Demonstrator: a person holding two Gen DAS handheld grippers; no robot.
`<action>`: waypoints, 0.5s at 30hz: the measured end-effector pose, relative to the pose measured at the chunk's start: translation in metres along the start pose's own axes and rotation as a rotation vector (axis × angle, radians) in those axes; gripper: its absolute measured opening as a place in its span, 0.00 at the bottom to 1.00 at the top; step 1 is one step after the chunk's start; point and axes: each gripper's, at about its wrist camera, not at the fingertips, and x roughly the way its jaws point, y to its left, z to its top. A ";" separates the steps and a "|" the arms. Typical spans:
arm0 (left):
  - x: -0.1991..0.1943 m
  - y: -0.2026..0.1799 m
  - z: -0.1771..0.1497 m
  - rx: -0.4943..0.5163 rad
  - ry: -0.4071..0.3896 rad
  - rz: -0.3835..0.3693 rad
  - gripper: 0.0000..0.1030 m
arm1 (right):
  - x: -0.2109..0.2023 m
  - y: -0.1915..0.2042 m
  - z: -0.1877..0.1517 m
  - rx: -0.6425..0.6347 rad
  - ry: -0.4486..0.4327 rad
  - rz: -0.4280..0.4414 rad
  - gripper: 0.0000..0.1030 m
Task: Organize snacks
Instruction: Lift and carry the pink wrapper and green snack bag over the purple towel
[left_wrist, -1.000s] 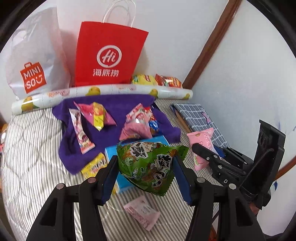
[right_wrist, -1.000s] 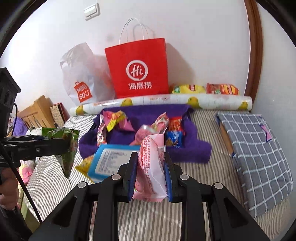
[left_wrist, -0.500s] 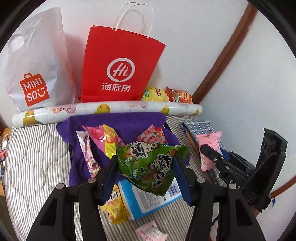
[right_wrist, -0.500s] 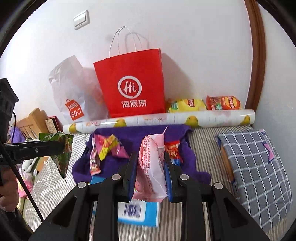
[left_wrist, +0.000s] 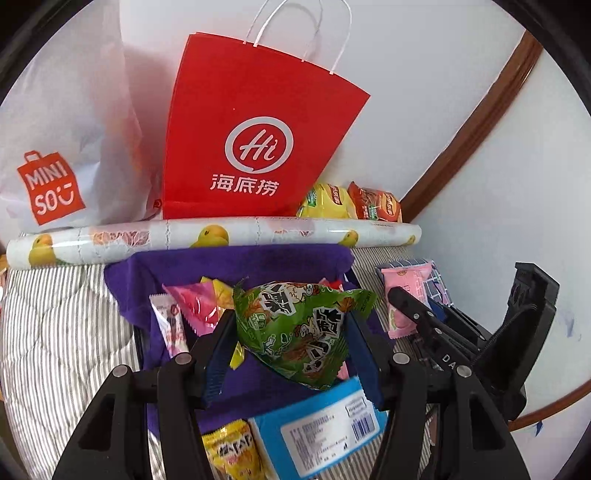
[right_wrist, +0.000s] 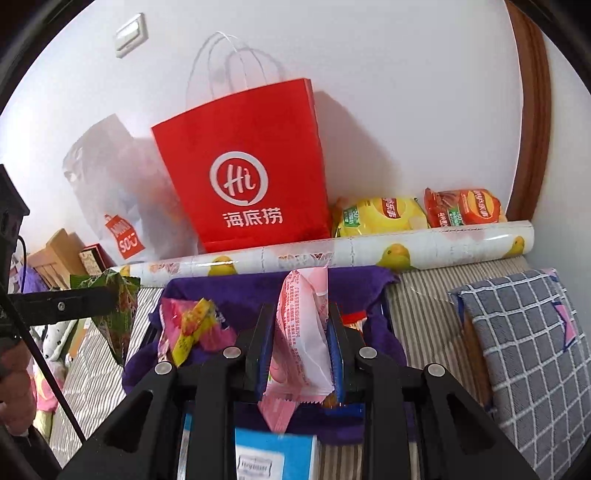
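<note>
Two grippers are in my hands, each clamped on a snack above a striped bed (left_wrist: 62, 332). My left gripper (left_wrist: 291, 339) squeezes a green snack bag (left_wrist: 295, 328); my right gripper (right_wrist: 301, 350) pinches a pink snack packet (right_wrist: 303, 332). Both hang over a purple cloth (left_wrist: 258, 266) strewn with more wrapped snacks. A blue box (left_wrist: 317, 432) lies at the cloth's near edge. Against the wall beyond stand a red paper bag (left_wrist: 255, 147) and a white plastic bag (left_wrist: 66, 155), behind a fruit-printed roll (left_wrist: 221, 236).
</note>
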 end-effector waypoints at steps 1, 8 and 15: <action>0.002 0.001 0.003 -0.007 -0.003 -0.002 0.55 | 0.005 -0.002 0.002 0.008 0.005 0.003 0.26; 0.017 0.009 0.013 -0.015 -0.012 0.003 0.55 | 0.027 -0.009 0.012 0.024 0.002 0.014 0.26; 0.041 0.019 0.011 -0.028 0.036 0.021 0.55 | 0.051 -0.019 -0.002 0.031 0.047 0.011 0.26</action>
